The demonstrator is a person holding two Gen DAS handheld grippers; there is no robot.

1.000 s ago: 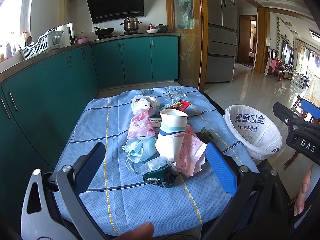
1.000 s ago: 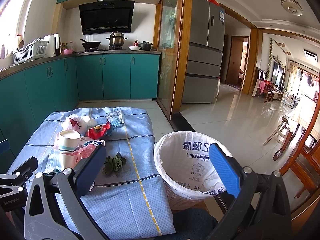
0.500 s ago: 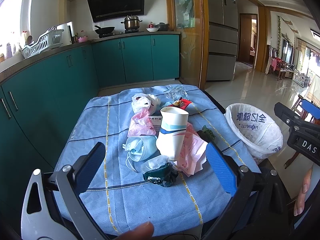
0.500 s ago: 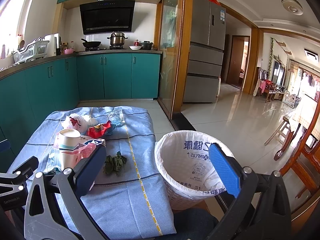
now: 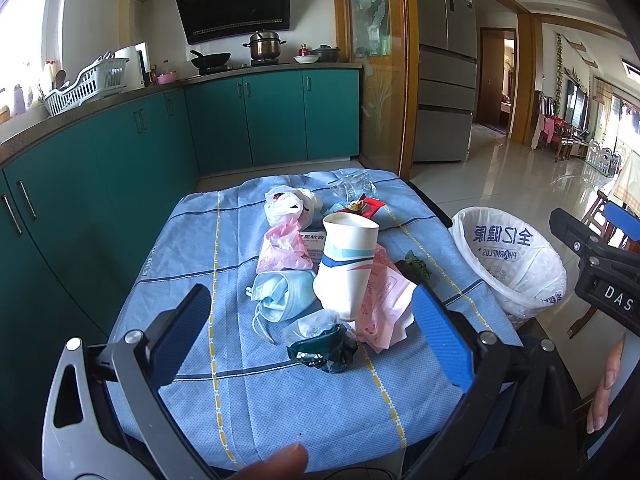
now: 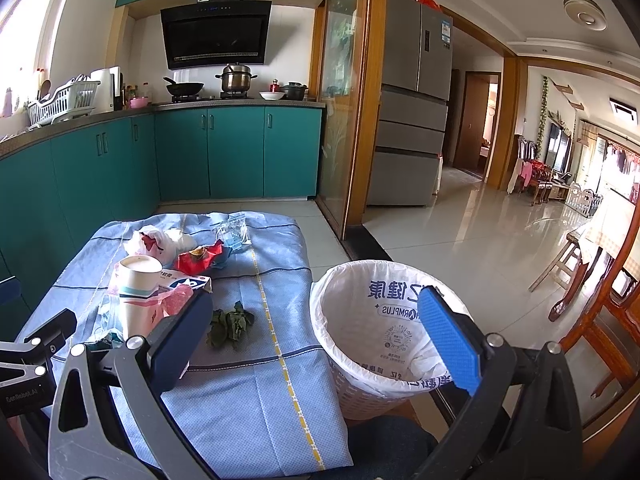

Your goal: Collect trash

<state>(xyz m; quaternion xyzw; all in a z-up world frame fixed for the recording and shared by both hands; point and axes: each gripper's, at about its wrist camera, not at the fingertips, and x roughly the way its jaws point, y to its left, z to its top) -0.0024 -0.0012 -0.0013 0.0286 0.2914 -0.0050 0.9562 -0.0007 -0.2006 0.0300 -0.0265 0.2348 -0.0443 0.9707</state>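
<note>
The left gripper (image 5: 312, 332) gapes wide, holding nothing; one paper cup (image 5: 347, 264) stands at its twelve o'clock among two pink bags (image 5: 282, 246). The right gripper (image 6: 316, 334), equally wide and empty, has one lined bin (image 6: 384, 336) between its fingers.

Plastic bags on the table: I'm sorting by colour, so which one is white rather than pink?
The white bag at the far end of the pile, beyond the paper cup. The two pink bags lie nearer, flanking the cup.
</note>
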